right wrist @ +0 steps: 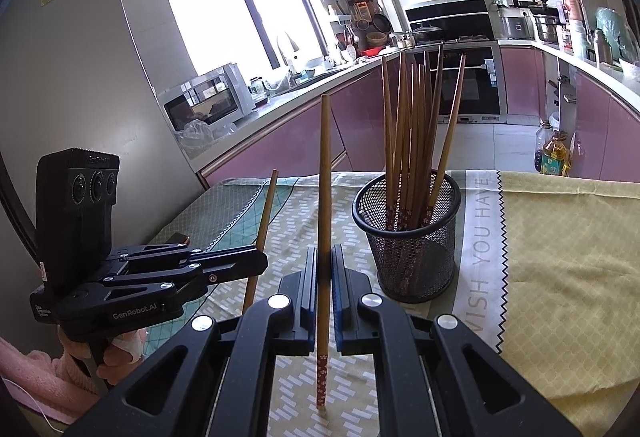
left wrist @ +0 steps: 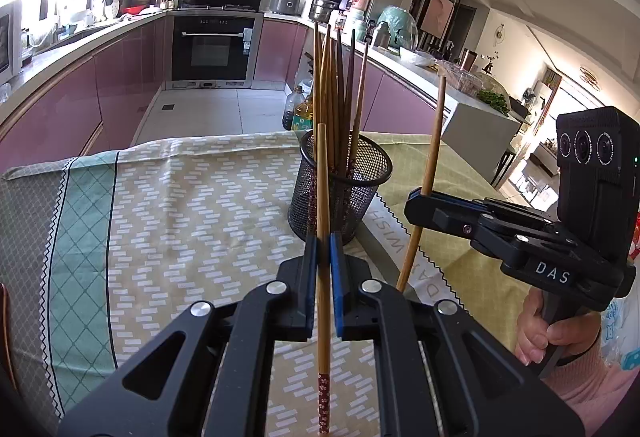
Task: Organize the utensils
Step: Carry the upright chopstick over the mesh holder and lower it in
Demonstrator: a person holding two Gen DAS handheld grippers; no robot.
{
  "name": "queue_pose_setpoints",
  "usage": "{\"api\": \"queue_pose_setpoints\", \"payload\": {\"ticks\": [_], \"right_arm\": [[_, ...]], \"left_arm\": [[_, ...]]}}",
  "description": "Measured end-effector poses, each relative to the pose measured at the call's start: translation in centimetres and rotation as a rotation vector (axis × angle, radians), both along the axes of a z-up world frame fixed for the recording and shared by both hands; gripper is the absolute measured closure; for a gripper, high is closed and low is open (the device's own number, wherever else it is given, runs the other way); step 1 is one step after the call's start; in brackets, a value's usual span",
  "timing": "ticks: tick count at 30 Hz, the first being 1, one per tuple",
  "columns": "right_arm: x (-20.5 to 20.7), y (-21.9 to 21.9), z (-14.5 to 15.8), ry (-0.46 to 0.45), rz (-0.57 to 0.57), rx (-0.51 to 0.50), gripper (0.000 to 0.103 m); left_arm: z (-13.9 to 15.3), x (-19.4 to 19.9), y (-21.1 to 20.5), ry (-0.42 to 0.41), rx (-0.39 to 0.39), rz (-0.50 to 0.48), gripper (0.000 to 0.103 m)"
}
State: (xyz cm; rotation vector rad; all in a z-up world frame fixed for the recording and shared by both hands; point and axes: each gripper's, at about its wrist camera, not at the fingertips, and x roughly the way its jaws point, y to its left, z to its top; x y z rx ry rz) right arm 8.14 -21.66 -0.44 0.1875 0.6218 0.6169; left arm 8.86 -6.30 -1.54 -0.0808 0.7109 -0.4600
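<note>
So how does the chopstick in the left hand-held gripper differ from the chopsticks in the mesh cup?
The held chopstick is clamped singly in the left hand-held gripper, above the tablecloth; the cup's chopsticks stand bundled in the mesh cup. It is nearly upright; they fan outward, leaning on the rim. Shared: floral-patterned ends pointing down.

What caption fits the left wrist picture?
Left gripper and right gripper each hold a chopstick by the holder.

Ahead of each claw [left wrist: 323,269] the chopstick-filled mesh cup [left wrist: 340,181] blocks; bare cloth-covered surface [left wrist: 180,205] lies open left of it.
</note>
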Motion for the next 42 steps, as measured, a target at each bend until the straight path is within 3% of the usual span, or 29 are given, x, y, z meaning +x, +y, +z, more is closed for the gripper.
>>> {"api": "queue_pose_setpoints", "payload": {"ticks": [42], "right_arm": [[0.5, -1.7, 2.3, -0.067, -0.033, 0.014, 0.097]], "left_arm": [[2.1, 0.4, -1.2, -0.053, 0.002, -0.002, 0.096]]}}
